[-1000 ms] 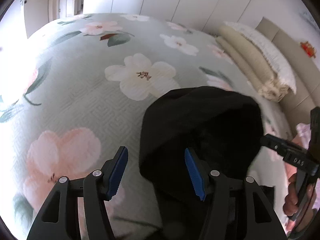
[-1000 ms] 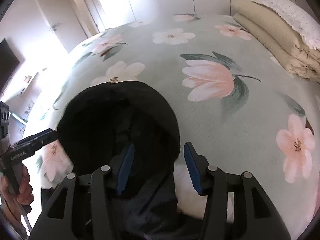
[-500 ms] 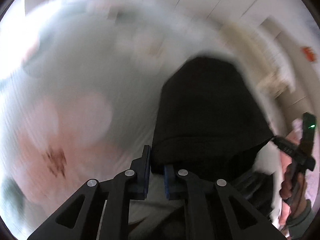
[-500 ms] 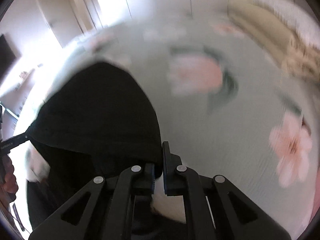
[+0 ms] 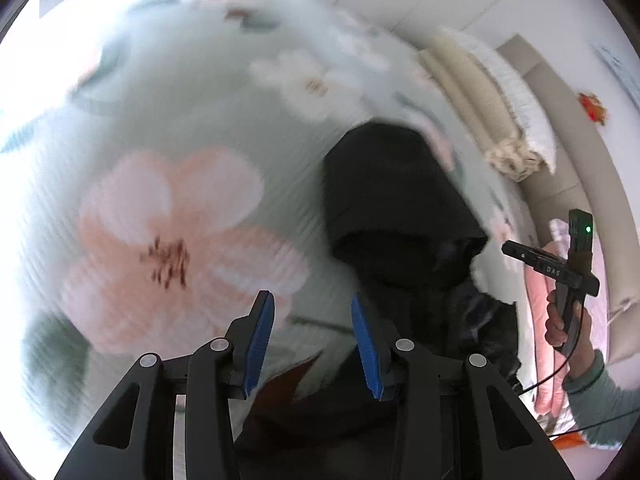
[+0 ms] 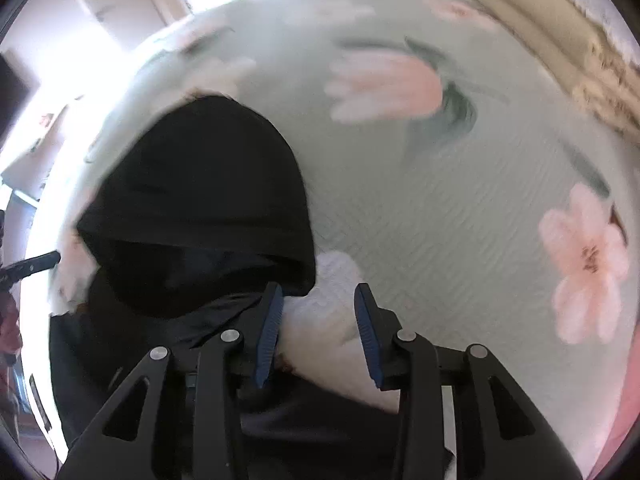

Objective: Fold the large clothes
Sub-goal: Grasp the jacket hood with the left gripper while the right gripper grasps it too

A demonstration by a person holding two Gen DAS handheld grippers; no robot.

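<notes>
Your left gripper point(image 5: 312, 344) has its blue pads point(image 5: 260, 340) spread apart with nothing between them; through the gap you see only the floral bedspread point(image 5: 168, 216). The black hooded garment point(image 5: 396, 208) lies on that bedspread, its lower part running under the right-hand finger of this gripper, though contact there cannot be made out. Your right gripper point(image 6: 318, 332) is likewise spread wide and holds nothing; a white patch of bedspread shows between its pads, and the garment's dark cloth sits just beside the left-hand pad point(image 6: 269, 336).

Beyond both grippers, the garment's hood point(image 6: 208, 192) lies rounded side away from you, its opening facing back toward you. In the left wrist view, your right hand point(image 5: 568, 320) grips the other tool's handle to the right of the garment. Past the hood, the bedspread stretches on, blurred. Farthest off, right of the garment, rolled beige bedding point(image 5: 476, 100) lies along the bed's edge.
</notes>
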